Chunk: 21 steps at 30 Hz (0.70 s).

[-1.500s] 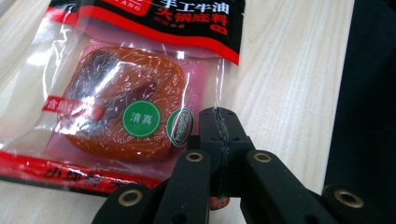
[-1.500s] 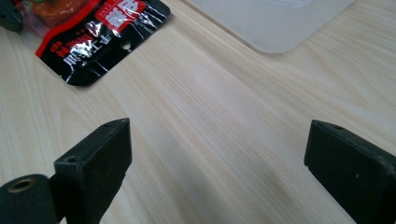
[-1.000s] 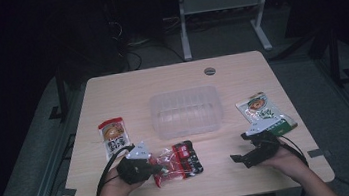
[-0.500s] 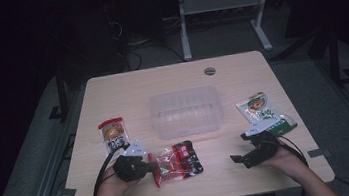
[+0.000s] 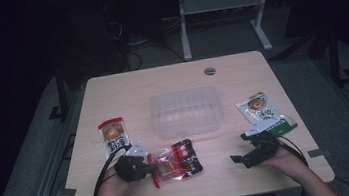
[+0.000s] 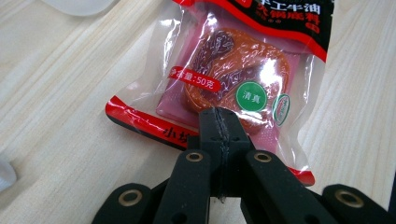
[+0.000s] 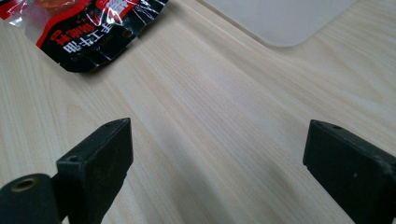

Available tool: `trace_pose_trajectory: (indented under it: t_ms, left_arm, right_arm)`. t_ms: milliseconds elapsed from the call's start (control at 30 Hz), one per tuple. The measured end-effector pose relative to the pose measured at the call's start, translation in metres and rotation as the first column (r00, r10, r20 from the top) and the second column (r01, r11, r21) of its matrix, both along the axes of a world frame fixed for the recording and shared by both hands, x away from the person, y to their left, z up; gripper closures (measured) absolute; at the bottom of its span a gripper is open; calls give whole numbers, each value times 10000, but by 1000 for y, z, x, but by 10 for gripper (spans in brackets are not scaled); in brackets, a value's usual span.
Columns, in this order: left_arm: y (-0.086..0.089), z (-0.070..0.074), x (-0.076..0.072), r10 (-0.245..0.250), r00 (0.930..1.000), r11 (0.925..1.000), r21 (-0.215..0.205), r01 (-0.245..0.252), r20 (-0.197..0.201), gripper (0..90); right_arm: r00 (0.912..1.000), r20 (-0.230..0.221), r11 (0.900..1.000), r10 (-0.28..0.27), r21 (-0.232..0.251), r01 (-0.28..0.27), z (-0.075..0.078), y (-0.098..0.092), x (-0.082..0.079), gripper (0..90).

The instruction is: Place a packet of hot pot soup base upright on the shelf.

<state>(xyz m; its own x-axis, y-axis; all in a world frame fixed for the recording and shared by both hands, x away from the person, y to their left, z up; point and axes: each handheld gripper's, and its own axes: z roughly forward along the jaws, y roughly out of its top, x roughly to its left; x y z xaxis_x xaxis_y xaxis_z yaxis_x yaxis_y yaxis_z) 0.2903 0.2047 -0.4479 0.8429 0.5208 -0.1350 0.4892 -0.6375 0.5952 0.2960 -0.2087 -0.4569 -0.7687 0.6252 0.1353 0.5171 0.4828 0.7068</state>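
The left hand-held gripper point(image 5: 152, 169) sits near the front edge of the worktop point(image 5: 126, 91), left of centre, with its jaws pressed fully together on the near seam of the red sauce packet point(image 5: 176, 161). In the left gripper view the closed tips bite the packet point(image 6: 224, 70) at its sealed red border, likely because the flat seam gives the pads something thin to pinch while the bulky filling stays clear. The packet seems to lie flat on the wood, though whether its gripped edge is already lifted a little is hard to tell from above.

The right hand-held gripper point(image 5: 242, 156) rests near the front right corner with its jaws spread wide and nothing between them; in its own view bare wood lies between the two black jaws, with the black end of the packet point(image 7: 88, 37) farther off.

The clear plastic tray point(image 5: 187, 111) stands empty at the middle of the worktop, just behind the packet, probably the place the snacks go. An orange snack bag point(image 5: 112, 136) lies toward the left edge and a green snack bag point(image 5: 264, 113) toward the right edge, both well apart from the tray. The path from packet to tray is short and unobstructed, and the back half of the worktop is bare.
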Motion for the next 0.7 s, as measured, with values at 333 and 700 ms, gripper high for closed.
trace_pose_trajectory:
  t_ms: [333, 700]
  left_arm:
    - [2, -2, 2, 52, 9996, 10000, -38, -53, -269, 897]
    - [2, -4, 3, 108, 9995, 9993, 357, -98, -293, 898]
  right_arm:
    - [9998, -196, 10000, 15, 70, -14, 0, 0, 0, 80]
    - [9972, -422, 9932, 611, 1021, -565, 8, 22, 7, 80]
